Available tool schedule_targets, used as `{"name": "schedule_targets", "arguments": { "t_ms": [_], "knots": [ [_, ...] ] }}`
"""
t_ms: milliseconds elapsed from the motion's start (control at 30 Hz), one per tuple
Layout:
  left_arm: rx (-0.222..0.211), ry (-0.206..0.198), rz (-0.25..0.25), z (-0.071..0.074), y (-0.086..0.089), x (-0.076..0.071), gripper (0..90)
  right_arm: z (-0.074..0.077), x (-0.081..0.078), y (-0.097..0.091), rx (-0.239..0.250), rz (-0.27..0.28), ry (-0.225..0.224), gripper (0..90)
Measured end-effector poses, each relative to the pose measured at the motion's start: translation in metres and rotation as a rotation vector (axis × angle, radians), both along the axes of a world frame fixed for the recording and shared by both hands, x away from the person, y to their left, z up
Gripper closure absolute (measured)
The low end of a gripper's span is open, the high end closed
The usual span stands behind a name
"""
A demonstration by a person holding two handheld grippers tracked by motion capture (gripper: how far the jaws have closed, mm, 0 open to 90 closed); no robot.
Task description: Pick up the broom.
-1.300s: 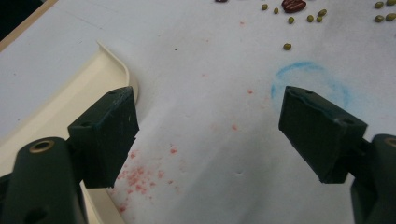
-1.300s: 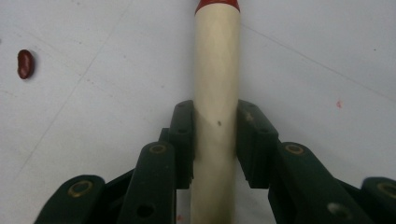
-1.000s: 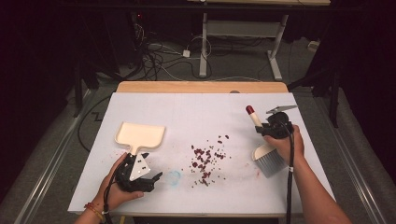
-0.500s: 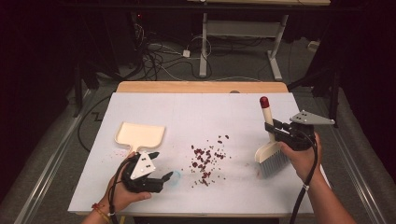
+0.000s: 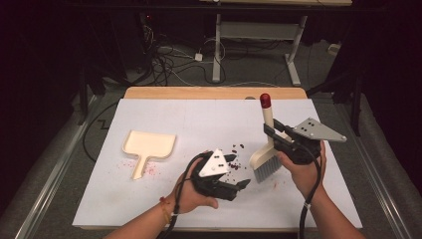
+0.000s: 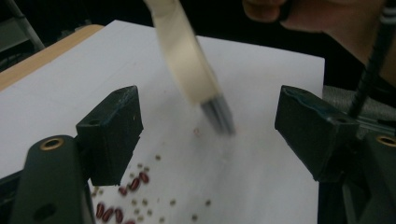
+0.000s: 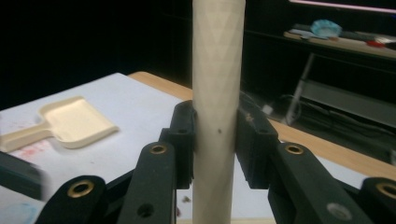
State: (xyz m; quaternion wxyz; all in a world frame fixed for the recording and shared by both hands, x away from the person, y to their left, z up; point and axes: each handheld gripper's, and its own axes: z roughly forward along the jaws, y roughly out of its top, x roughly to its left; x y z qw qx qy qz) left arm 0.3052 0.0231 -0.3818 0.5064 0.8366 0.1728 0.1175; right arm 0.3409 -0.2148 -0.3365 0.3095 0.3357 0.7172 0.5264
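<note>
Brush (image 5: pixel 267 149): cream handle with red tip, grey bristles; stood nearly upright over the white table (image 5: pixel 149 199), bristles low above the sheet, just right of the scattered beans (image 5: pixel 235 152); its handle was clenched between the jaws of the right gripper (image 5: pixel 272 133), both pads pressed to the shaft in the right gripper view (image 7: pixel 218 93).

Left gripper (image 5: pixel 239 188): held in the left hand (image 5: pixel 191 194) near the table's front edge, just left of the brush; jaws spread wide with nothing between them, having just been closing slightly; in the left gripper view the blurred brush head (image 6: pixel 194 70) hung beyond the jaws, apart from both, above the beans (image 6: pixel 121 205).

Dustpan (image 5: pixel 148 148): cream, flat on the table's left part, handle toward the person; well apart from both grippers; reddish smears on the sheet beside its handle.

Beans: small dark-red pieces, loose on the sheet between the two grippers.
</note>
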Motion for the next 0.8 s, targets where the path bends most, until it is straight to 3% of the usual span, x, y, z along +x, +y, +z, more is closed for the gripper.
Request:
{"name": "schedule_targets", "arguments": {
  "t_ms": [167,233,367,667,767,800],
  "knots": [
    [-0.019,0.019,0.046,-0.005,-0.019,0.013,25.5,-0.001,-0.008,0.016,-0.007,0.025,-0.026,70.9],
    [-0.036,0.038,0.061,-0.008,-0.020,0.018,33.3,-0.003,-0.011,0.022,-0.011,0.044,-0.020,70.8],
    [-0.059,0.061,0.056,-0.011,-0.018,0.024,39.5,-0.006,-0.014,0.025,-0.013,0.053,-0.012,70.8],
    [-0.052,0.043,0.117,-0.020,-0.009,0.028,59.0,-0.005,-0.024,0.035,-0.026,0.079,-0.048,70.7],
    [-0.022,0.027,0.113,-0.018,-0.002,0.029,63.9,-0.004,-0.025,0.034,-0.027,0.088,-0.047,70.4],
    [0.000,0.020,0.117,-0.017,0.001,0.028,64.9,-0.005,-0.024,0.031,-0.014,0.123,-0.032,69.9]
  ]
}}
